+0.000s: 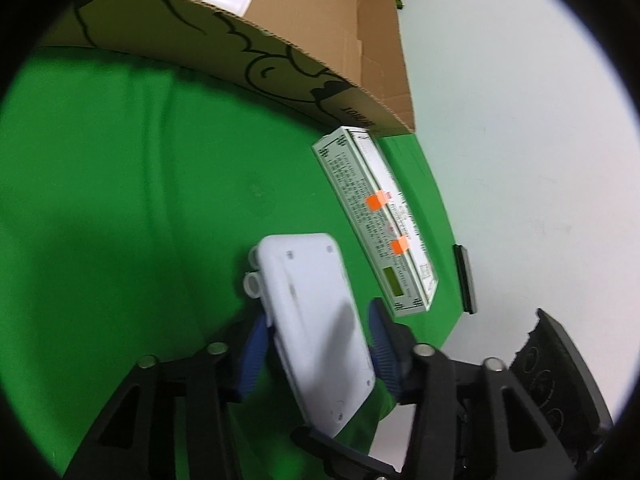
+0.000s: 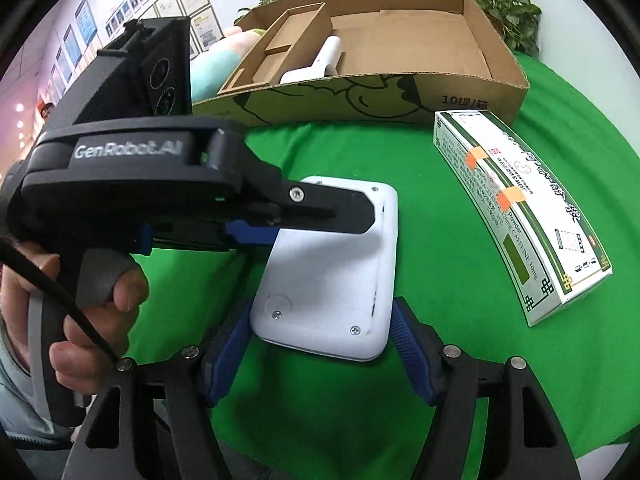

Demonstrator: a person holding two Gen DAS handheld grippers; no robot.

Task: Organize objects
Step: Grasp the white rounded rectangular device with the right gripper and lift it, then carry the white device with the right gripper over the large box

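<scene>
A flat white plastic device (image 1: 316, 320) lies underside up over the green cloth. My left gripper (image 1: 318, 350) is shut on the white device, its blue pads pressing both long edges; in the right wrist view it reaches in from the left (image 2: 280, 216) over the device (image 2: 336, 276). My right gripper (image 2: 316, 344) is open, its blue pads straddling the device's near end without touching. A white and green medicine box (image 2: 520, 208) with orange tape lies to the right, also in the left wrist view (image 1: 376, 220).
An open cardboard box (image 2: 400, 96) stands at the back with a white handheld item (image 2: 320, 62) and a cardboard insert inside; it also shows in the left wrist view (image 1: 280, 52). Potted plants (image 2: 504, 8) stand behind. The green cloth (image 2: 460, 300) ends at the table edge on the right.
</scene>
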